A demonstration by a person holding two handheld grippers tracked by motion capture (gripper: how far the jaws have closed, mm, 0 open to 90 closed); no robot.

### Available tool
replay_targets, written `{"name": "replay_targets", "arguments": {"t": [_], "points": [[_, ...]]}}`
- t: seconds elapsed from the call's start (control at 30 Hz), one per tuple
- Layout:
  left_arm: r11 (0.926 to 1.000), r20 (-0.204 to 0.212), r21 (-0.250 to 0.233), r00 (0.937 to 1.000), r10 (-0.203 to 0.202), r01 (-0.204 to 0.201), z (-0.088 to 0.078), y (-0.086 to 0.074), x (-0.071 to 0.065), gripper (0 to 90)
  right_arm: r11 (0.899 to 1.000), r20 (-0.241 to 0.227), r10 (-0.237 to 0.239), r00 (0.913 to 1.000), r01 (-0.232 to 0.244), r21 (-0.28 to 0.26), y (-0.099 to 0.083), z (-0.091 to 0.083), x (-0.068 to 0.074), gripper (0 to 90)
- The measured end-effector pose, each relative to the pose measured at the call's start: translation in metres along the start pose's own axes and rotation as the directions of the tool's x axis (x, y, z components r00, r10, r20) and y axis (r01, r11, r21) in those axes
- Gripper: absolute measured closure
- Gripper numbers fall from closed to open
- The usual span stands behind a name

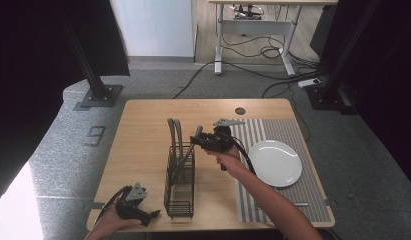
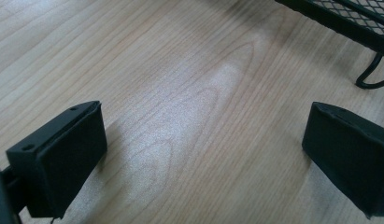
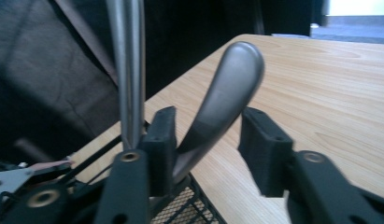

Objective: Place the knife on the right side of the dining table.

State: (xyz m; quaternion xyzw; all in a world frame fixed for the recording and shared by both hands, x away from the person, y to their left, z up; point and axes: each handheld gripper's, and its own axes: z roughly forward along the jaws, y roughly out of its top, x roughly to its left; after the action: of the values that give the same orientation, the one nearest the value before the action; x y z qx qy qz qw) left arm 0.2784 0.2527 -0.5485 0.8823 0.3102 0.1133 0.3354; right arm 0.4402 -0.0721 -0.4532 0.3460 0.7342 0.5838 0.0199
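Note:
A black wire utensil basket (image 1: 179, 187) stands in the middle of the wooden table (image 1: 143, 130), with metal handles (image 1: 174, 132) rising from it. My right gripper (image 1: 197, 135) is at the basket's far right corner, open around one leaning silver handle (image 3: 227, 88). That handle rests against the left jaw and stands apart from the right jaw. A second, upright handle (image 3: 126, 65) stands just left of the jaws. My left gripper (image 1: 153, 215) lies low at the table's front edge, left of the basket, open over bare wood (image 2: 199, 116) with nothing between its jaws.
A white plate (image 1: 274, 162) sits on a striped placemat (image 1: 313, 195) at the table's right. One utensil (image 1: 293, 204) lies on the mat near the front edge. The basket's foot (image 2: 372, 81) lies close to my left gripper. A small round grommet (image 1: 240, 111) marks the table's far side.

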Motion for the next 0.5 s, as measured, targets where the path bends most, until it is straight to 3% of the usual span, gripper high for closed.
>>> {"name": "replay_targets", "arguments": {"t": [0.07, 0.2, 0.23, 0.33, 0.37, 0.5], "points": [[1.0, 0.0, 0.0, 1.0, 0.0, 0.0, 0.0, 0.0, 0.0, 0.0, 1.0, -0.009, 0.001, 1.0, -0.001, -0.002, -0.0001, 0.0005, -0.0002, 64.4], [1.0, 0.0, 0.0, 1.0, 0.0, 0.0, 0.0, 0.0, 0.0, 0.0, 0.999, -0.051, 0.043, 0.9978, -0.043, -0.01, -0.0002, 0.0014, -0.0037, 69.9], [1.0, 0.0, 0.0, 1.0, 0.0, 0.0, 0.0, 0.0, 0.0, 0.0, 0.997, -0.077, 0.075, 0.9942, -0.076, -0.013, -0.0002, 0.001, -0.0069, 71.5], [1.0, 0.0, 0.0, 1.0, 0.0, 0.0, 0.0, 0.0, -0.0001, 0.0, 0.995, -0.087, 0.088, 0.9923, -0.091, -0.031, 0.0003, -0.0003, -0.0074, 74.7], [1.0, 0.0, 0.0, 1.0, 0.0, 0.0, 0.0, 0.0, 0.0, 0.0, 0.991, -0.114, 0.101, 0.9884, -0.11, -0.073, 0.0041, -0.0039, -0.0072, 78.7], [1.0, 0.0, 0.0, 1.0, 0.0, 0.0, 0.0, 0.0, -0.0001, 0.0, 0.992, -0.119, 0.085, 0.9893, -0.095, -0.087, 0.0093, -0.0082, -0.0013, 80.5]]}}
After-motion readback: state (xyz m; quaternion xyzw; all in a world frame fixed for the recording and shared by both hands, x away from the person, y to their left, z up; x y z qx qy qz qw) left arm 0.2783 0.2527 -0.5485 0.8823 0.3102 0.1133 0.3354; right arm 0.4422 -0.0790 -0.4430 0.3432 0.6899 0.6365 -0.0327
